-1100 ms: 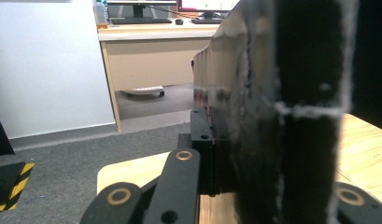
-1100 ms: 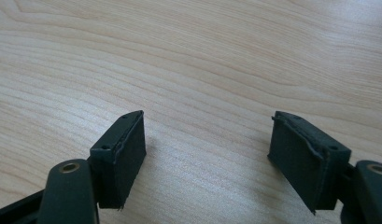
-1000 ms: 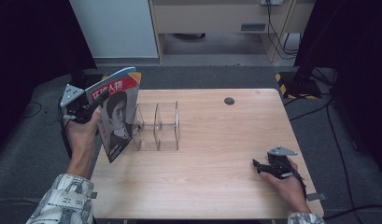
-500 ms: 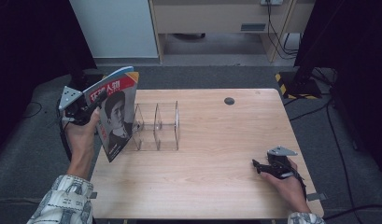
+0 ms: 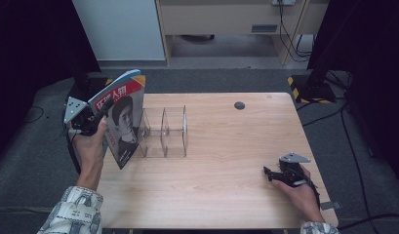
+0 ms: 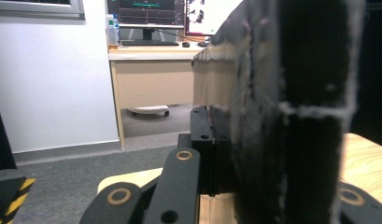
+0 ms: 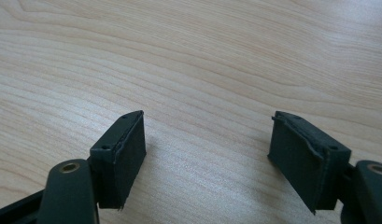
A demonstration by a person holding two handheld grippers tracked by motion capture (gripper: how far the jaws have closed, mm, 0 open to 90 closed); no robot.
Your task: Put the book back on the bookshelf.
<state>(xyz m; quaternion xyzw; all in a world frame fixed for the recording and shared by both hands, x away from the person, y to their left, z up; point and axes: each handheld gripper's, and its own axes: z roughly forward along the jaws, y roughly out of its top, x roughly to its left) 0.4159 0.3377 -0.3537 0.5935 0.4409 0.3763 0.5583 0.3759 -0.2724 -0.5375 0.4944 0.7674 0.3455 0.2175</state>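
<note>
Magazine held upright at the table's left edge, beside a clear rack.

Your left gripper [image 5: 92,122] is clamped on the magazine [image 5: 120,122], which stands tilted at about 9 o'clock from the clear divider rack [image 5: 164,132], its lower corner near the wooden table [image 5: 226,185] and just beside the rack's left end. If the rack is the goal, square the spine with a slot before lowering, and let the bottom edge enter first so the pages do not fan. Your right gripper [image 5: 277,174] rests at 4 o'clock on the table, jaws wide apart and holding nothing; it could steady the light rack.
</note>
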